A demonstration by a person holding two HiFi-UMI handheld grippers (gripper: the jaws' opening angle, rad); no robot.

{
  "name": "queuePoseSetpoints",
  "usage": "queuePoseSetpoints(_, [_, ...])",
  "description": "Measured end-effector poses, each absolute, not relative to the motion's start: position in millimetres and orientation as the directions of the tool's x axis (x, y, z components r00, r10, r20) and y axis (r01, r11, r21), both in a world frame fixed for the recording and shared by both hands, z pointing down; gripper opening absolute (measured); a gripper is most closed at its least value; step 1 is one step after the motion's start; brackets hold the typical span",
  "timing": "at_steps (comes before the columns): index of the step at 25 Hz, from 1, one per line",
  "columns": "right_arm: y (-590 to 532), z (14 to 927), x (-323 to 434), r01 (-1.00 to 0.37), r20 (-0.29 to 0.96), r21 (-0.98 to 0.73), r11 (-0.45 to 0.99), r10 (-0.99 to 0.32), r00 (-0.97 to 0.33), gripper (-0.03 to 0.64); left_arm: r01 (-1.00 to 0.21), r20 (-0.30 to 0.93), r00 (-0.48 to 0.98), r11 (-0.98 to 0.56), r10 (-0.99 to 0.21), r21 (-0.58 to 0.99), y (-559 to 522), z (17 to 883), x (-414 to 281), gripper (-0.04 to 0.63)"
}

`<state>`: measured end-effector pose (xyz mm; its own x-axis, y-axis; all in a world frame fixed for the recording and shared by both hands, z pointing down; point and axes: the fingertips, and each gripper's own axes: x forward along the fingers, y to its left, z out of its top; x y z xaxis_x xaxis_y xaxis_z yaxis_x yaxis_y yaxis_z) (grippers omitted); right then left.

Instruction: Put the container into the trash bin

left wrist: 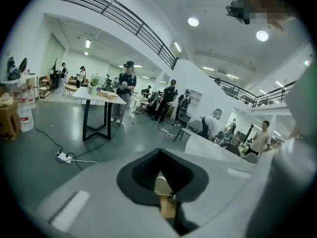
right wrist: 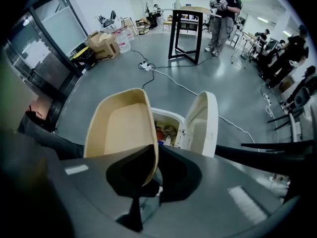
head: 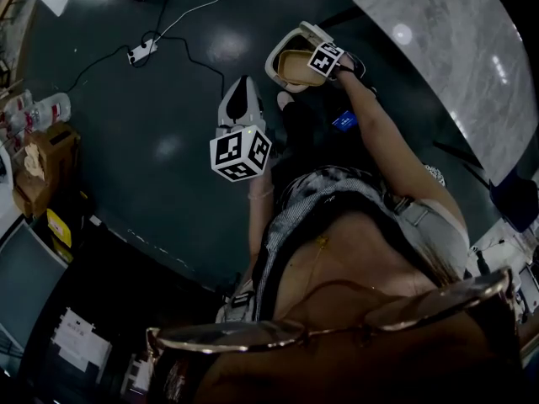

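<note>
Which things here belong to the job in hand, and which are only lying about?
Job in hand:
- container, gripped by the right hand-held gripper
- trash bin, lid open

Lying about:
- power strip on the floor
- cardboard boxes
- black table

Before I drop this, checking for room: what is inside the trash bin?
Crumpled pale and red rubbish shows inside the trash bin. The container hides the rest of the opening, so its fill cannot be judged.

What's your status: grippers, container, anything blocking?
Left gripper shut, empty, clear of the bin. Right gripper shut on container rim, over the trash bin. Lid open, nothing blocking.
</note>
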<state>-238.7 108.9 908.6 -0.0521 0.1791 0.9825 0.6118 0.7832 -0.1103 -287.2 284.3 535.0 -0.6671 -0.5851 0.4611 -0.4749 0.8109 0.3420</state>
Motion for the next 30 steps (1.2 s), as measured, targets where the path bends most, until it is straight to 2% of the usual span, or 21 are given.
queuePoseSetpoints(3, [108,908,-248,0.577,0.980,-0.100,0.811,0.181,-0.084,0.136,-0.472,0.469,-0.668,0.816,-0.579,0.335,285,537,-287,0.000])
queuePoseSetpoints(6, [111,906,-252,0.567,0.975,-0.118,0.815,0.204,-0.090,0.137,-0.470,0.478,-0.661,0.815,-0.579,0.338,286,541,-288,0.000])
queuePoseSetpoints(12, [116,903,-247,0.569,0.969,-0.151,0.808,0.234,-0.076,0.120,-0.482,0.478,-0.649,0.806,-0.592,0.344,279,544,-291,0.000])
queuePoseSetpoints(14, [113,900,-242,0.573,0.975,-0.144,0.807,0.214,-0.056,0.096,-0.487,0.480,-0.644,0.803,-0.596,0.344,278,545,-291,0.000])
queuePoseSetpoints(17, [122,894,-241,0.589,0.962,-0.174,0.789,0.265,-0.071,0.026,-0.493,0.485,-0.635,0.799,-0.601,0.344,275,548,-289,0.000])
queuePoseSetpoints(24, [140,870,-226,0.596,0.927,-0.277,0.754,0.374,-0.043,0.026,-0.522,0.487,-0.605,0.776,-0.630,0.354,260,555,-283,0.000])
queuePoseSetpoints(26, [159,856,-230,0.603,0.881,-0.337,0.723,0.468,-0.069,0.026,-0.535,0.487,-0.594,0.767,-0.640,0.355,254,556,-283,0.000])
queuePoseSetpoints(30, [161,819,-244,0.668,0.851,-0.284,0.688,0.502,-0.156,0.026,-0.563,0.478,-0.577,0.747,-0.662,0.354,240,555,-280,0.000])
